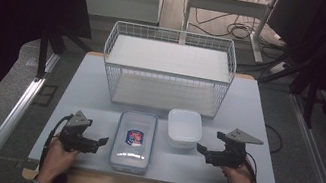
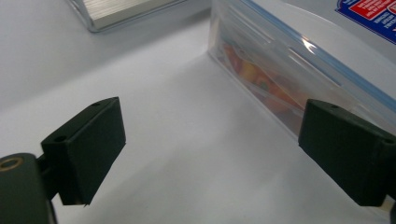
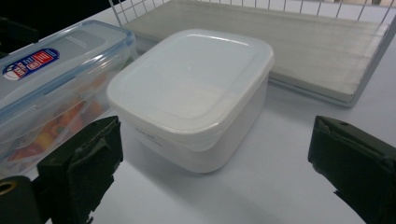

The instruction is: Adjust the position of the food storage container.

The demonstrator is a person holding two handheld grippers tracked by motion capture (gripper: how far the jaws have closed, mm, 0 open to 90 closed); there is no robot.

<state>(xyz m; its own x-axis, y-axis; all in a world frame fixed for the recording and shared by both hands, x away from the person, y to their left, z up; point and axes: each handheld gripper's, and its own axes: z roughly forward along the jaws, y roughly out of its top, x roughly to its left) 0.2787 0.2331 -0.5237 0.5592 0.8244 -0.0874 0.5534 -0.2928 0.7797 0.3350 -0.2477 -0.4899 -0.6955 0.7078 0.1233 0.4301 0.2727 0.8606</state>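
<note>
Grippers sit at either end of the row, both spread wide and holding nothing. The left gripper (image 1: 102, 140) hovers low over the pale table (image 1: 75, 86), its jaws pointing toward the clear clip-lock food container (image 1: 133, 141), which lies just ahead of its tips and slightly to one side. In the left gripper view the container's long wall (image 2: 280, 79) runs past the far jaw, close but apart from it, with coloured food showing through the plastic. Next along, just beside that container, stands the white lidded tub (image 1: 184, 128), and beyond both rests the white wire basket (image 1: 109, 69), well apart from either claw. The right gripper (image 1: 201, 149) faces the tub from the other end; in the right gripper view the tub (image 3: 196, 93) sits squarely ahead between the spread jaws, not yet reached.

The likely trouble is slippage. Smooth plastic walls give the pads little bite, so a jaw closing off-centre could skid the tub across the table or knock it into the food container. A grip on the clip-lock lid's edge alone might tilt the box.
</note>
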